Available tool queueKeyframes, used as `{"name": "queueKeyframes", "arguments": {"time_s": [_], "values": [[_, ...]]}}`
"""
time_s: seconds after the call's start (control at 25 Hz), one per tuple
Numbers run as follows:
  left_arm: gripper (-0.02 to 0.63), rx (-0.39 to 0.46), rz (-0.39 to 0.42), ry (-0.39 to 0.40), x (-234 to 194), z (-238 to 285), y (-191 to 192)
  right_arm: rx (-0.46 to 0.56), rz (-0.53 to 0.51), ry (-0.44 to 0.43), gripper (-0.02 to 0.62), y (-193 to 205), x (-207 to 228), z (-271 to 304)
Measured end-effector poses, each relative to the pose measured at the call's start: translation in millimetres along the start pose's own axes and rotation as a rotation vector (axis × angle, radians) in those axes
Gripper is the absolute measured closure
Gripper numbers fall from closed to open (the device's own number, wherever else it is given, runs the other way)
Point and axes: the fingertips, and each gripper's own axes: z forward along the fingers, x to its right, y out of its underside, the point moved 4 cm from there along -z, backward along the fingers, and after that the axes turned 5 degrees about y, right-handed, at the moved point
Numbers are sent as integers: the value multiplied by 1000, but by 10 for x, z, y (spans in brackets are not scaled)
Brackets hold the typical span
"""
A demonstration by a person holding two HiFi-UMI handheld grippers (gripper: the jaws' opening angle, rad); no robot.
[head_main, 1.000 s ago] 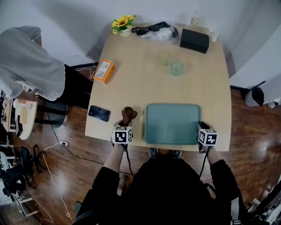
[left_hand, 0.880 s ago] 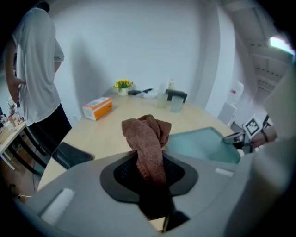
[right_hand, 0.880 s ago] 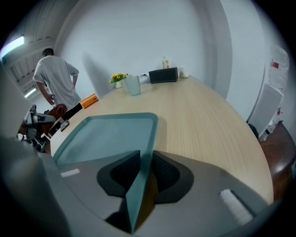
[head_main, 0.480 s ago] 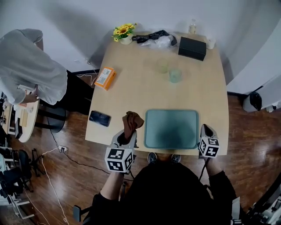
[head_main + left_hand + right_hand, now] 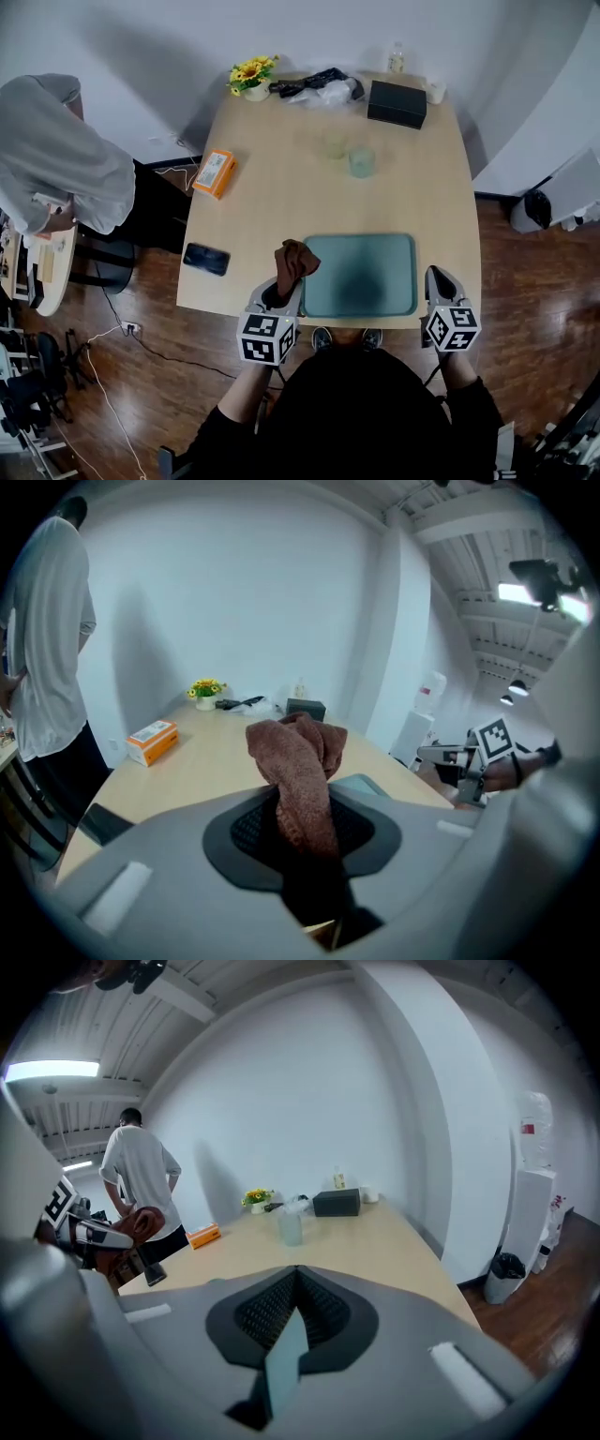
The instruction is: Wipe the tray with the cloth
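- Clamping a bunched brown terry cloth [image 5: 295,258] [image 5: 300,761], the left gripper [image 5: 281,286] hangs over the light wooden bench's [image 5: 281,187] near edge, just beside the rectangular teal plastic tray's [image 5: 361,272] left rim.
- The right gripper's [image 5: 434,281] jaws pinch that tray's right rim.

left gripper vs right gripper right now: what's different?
Load: the left gripper is shut on the brown cloth. The right gripper pinches only a thin teal strip, tray-coloured and possibly the tray's rim.
Place: the left gripper sits off the tray's left near corner, with the cloth bunched over that edge. The right gripper sits beside the right near corner.
Shared: both are shut, and both are at the tray's near end.
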Motion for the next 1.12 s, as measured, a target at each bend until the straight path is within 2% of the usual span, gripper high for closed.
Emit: {"name": "queueKeyframes", "arguments": {"time_s": [0.16,0.28,0.4,0.52,0.56,0.6,0.64,0.8,1.12], "values": [[526,-132,4,11,-120,564,297,-114,-28,7,595,344,75,260],[526,-254,-19,-18,-341,969,544,-229,-53,7,595,659,142,500],[526,-341,-41,-60,-569,1270,661,-348,-52,2,594,953,226,707],[526,-411,-26,-91,-719,1466,743,-380,-78,51,594,1074,341,826],[526,-431,-17,-97,-741,1515,784,-374,-90,65,566,1087,372,849],[526,-447,-9,-103,-753,1558,829,-372,-96,71,527,1105,392,868],[526,-457,-1,-107,-758,1593,866,-380,-95,66,522,1136,399,883],[525,-454,6,-118,-751,1670,853,-446,-17,3,548,1291,369,920],[517,-479,66,-199,-657,1919,634,-456,42,-25,560,1283,434,941]]}}
